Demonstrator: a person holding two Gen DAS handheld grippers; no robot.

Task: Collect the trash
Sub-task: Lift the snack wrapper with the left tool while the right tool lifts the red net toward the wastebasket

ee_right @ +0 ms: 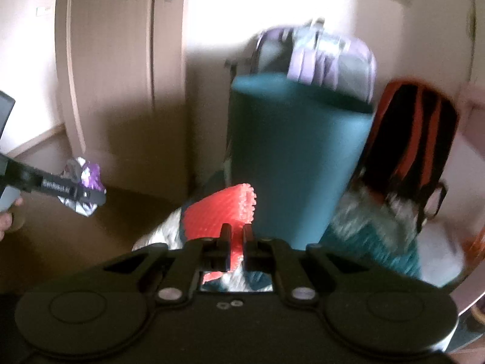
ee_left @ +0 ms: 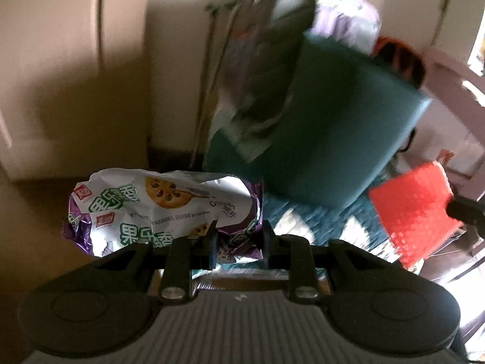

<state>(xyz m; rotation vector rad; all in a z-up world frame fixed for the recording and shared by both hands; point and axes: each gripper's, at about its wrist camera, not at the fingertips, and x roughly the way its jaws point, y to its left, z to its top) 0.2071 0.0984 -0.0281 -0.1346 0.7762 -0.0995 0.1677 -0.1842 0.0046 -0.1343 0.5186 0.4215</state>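
snack wrapper [ee_left: 157, 209] between left gripper [ee_left: 239, 236] jaws

Both grippers angled downward: left gripper [ee_left: 239, 236] clamped on something with jaws slightly apart, right gripper [ee_right: 237, 238] pinched nearly shut.

beige closet doors [ee_right: 121, 75], teal chair [ee_right: 297, 151], brown floor [ee_right: 75, 236], bright glare on wall

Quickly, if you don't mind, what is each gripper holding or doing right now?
Left gripper: closed on the purple-and-white snack wrapper.
Right gripper: closed on the red foam net.
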